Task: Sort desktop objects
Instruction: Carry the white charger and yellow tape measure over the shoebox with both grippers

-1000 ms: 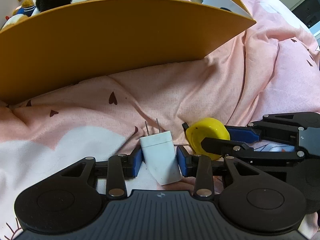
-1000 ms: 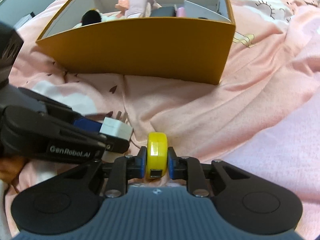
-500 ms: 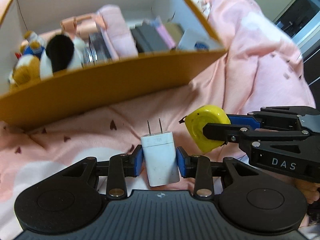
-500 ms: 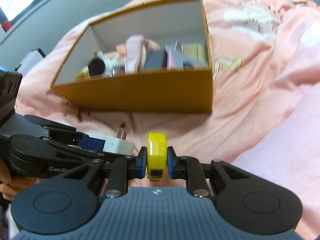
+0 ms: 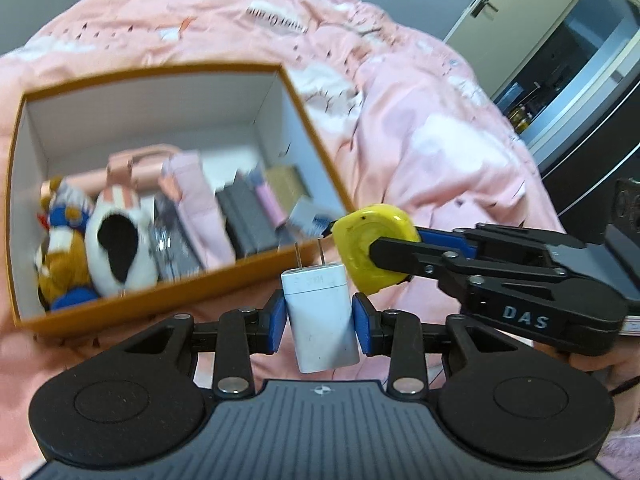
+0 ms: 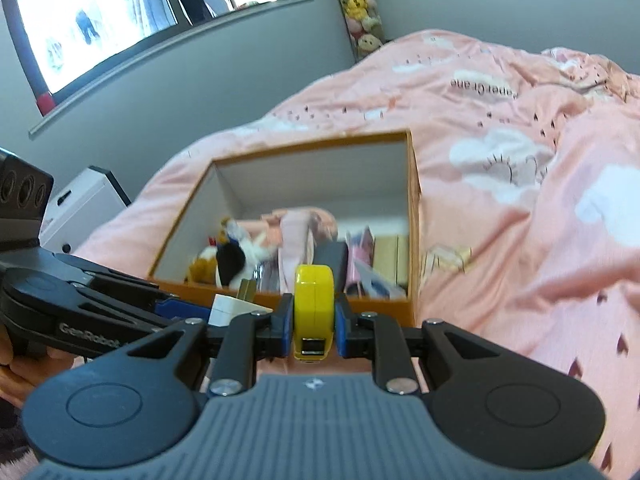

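Left wrist view: left gripper (image 5: 319,324) clamped by its blue pads (image 5: 276,322) on a white two-prong plastic wall charger (image 5: 320,318), prongs up and forward, body gripped across its flat sides, probably so that it cannot twist. Held in the air in front of the near wall of an open orange cardboard box with white inner walls (image 5: 132,308), resting on a rumpled pink printed duvet (image 5: 420,120). Inside the box, blurred: brown-and-blue plush toys (image 5: 60,248), a white plush with a black patch (image 5: 118,248), a pink pouch (image 5: 192,204), a row of upright dark and pink flat items (image 5: 248,220). To the right, right gripper (image 5: 384,252) closed on a round yellow plastic tape measure (image 5: 370,250), just beside the charger and near the box's right front corner.

Right wrist view: right gripper (image 6: 313,322) clamped on the yellow tape measure (image 6: 314,304), pinched across its flat faces with the tape mouth toward the camera. Held above the box's near wall (image 6: 372,306), apparently for a drop inside. Left gripper (image 6: 192,312) at lower left with the white charger (image 6: 232,310), only partly visible here. Grey wall with window (image 6: 120,4) behind the bed.

Judgement: both items lifted and in transit toward the box; release not yet done. Free floor space likeliest toward the back of the box.
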Available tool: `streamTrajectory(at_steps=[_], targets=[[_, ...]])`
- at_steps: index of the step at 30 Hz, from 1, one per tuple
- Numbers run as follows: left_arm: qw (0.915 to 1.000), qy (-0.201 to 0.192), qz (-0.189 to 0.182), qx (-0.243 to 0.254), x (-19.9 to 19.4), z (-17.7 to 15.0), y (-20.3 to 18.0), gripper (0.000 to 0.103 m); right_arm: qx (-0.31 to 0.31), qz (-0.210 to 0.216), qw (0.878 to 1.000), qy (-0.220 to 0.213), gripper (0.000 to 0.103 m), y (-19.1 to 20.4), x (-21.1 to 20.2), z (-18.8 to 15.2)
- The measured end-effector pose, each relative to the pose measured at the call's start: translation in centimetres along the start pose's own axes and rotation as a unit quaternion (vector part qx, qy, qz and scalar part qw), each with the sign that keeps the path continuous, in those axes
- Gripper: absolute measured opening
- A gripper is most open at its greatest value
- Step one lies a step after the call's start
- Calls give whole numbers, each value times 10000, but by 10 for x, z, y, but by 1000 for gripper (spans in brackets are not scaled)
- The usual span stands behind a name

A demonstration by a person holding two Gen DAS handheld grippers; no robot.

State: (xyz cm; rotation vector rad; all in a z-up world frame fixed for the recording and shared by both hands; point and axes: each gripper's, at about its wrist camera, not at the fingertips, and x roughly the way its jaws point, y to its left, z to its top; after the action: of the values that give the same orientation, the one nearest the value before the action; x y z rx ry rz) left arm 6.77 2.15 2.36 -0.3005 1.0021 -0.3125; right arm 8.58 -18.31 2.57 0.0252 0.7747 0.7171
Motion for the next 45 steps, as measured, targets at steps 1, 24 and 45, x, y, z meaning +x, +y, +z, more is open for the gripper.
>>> streamTrajectory(at_steps=[1, 24, 45], targets=[[10000, -46, 0, 29, -1, 5, -1, 40, -24, 6, 10000, -26, 22, -1, 1, 4], [9973, -503, 370, -391, 49, 121, 65, 40, 291, 88, 9995, -1, 22, -49, 99, 96], [9952, 280, 413, -839, 117, 145, 123, 40, -1321, -792, 9827, 1033, 22, -22, 200, 105]])
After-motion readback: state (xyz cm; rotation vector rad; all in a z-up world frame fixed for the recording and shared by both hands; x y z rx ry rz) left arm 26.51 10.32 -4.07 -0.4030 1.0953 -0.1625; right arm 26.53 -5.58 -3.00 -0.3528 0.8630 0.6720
